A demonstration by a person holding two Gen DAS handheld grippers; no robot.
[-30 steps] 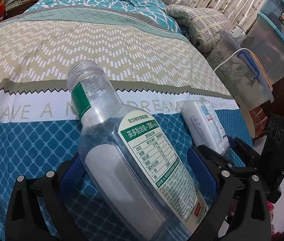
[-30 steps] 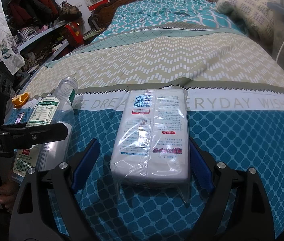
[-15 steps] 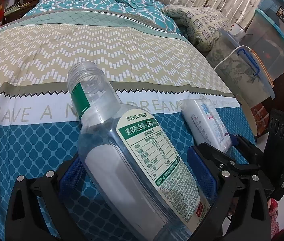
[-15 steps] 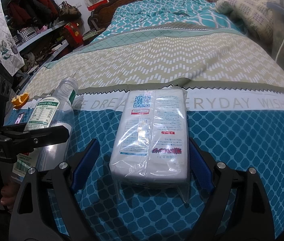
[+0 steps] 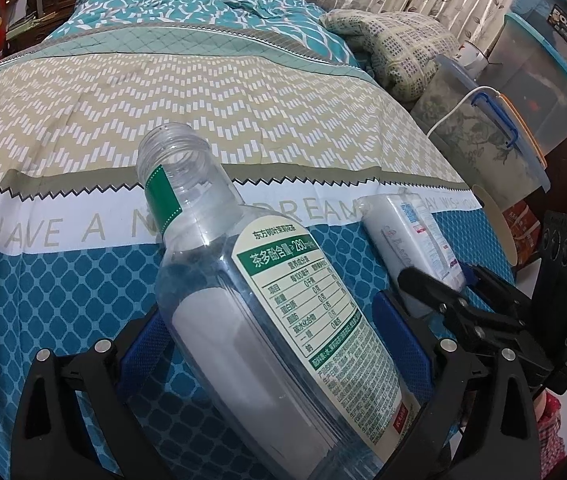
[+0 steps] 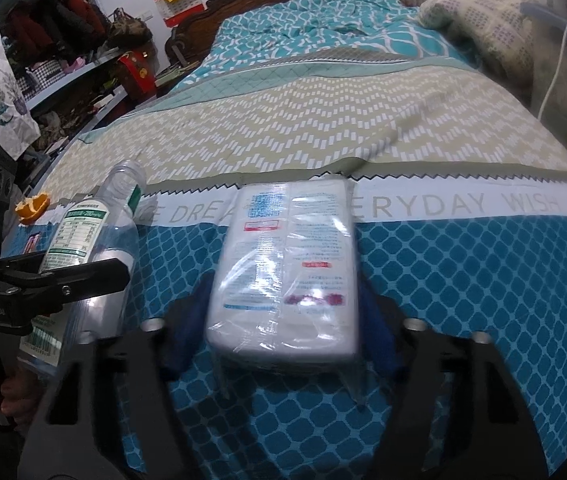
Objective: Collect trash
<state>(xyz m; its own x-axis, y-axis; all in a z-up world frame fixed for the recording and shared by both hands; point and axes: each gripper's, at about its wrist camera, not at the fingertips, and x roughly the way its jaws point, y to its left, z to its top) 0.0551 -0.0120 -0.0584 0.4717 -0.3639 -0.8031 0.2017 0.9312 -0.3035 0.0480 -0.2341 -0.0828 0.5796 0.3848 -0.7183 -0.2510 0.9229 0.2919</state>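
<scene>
A clear, uncapped plastic bottle (image 5: pixel 251 300) with a green-and-white label lies slantwise on the teal bedcover. My left gripper (image 5: pixel 267 312) is shut on it, a blue pad against each side. In the right wrist view the same bottle (image 6: pixel 83 232) shows at the left under a black finger (image 6: pixel 63 280) of that gripper. A wrapped white tissue pack (image 6: pixel 287 272) lies between the jaws of my right gripper (image 6: pixel 283 316). Those jaws are closing and their blurred blue pads meet the pack's two long sides. The left wrist view shows the pack (image 5: pixel 411 240) at the right.
An orange peel (image 6: pixel 33 208) lies on the bed beyond the bottle. Stacked plastic storage boxes (image 5: pixel 491 132) and a white cable stand along the bed's right side, with a pillow (image 5: pixel 395 44) behind them. Cluttered shelves (image 6: pixel 63 48) line the left wall. A hand (image 6: pixel 11 400) holds the left gripper.
The right gripper's jaws have narrowed from standing well apart of the tissue pack to meeting its sides. The left gripper and the bottle have kept still.
</scene>
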